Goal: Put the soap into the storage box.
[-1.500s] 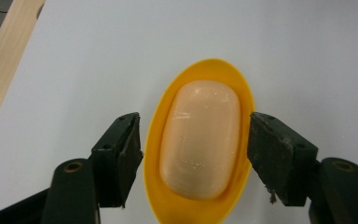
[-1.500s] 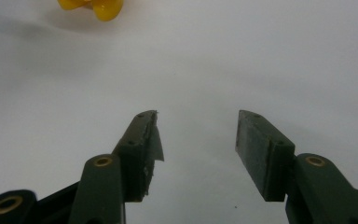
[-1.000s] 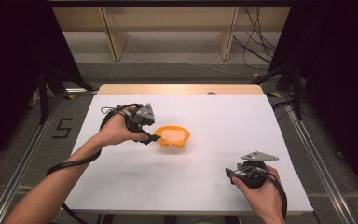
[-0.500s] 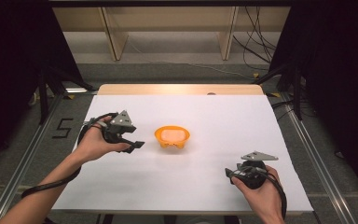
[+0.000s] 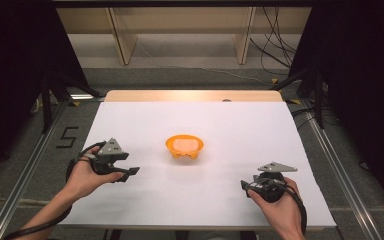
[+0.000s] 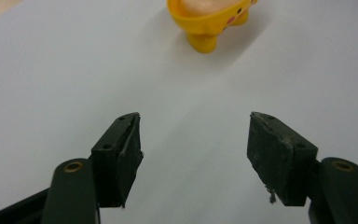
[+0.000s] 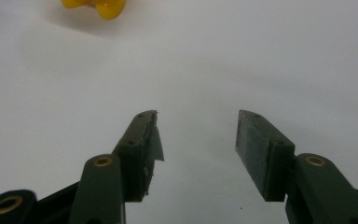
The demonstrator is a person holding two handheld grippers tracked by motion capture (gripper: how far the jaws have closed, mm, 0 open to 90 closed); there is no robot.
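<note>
Small orange plastic bowl point(image 5: 184, 146) with little feet in the middle of the white table point(image 5: 230, 125), left gripper point(image 6: 193, 140) near its left side, jaws wide apart, nothing held, right gripper point(image 7: 198, 135) well apart, jaws spread, nothing held

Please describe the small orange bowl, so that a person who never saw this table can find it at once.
Look at the white table from above: the orange bowl stands near its middle, apart from both hand-held grippers. It is the one colourful thing there, round, on short stubby feet, with small dots on its side and a pale inside.
</note>
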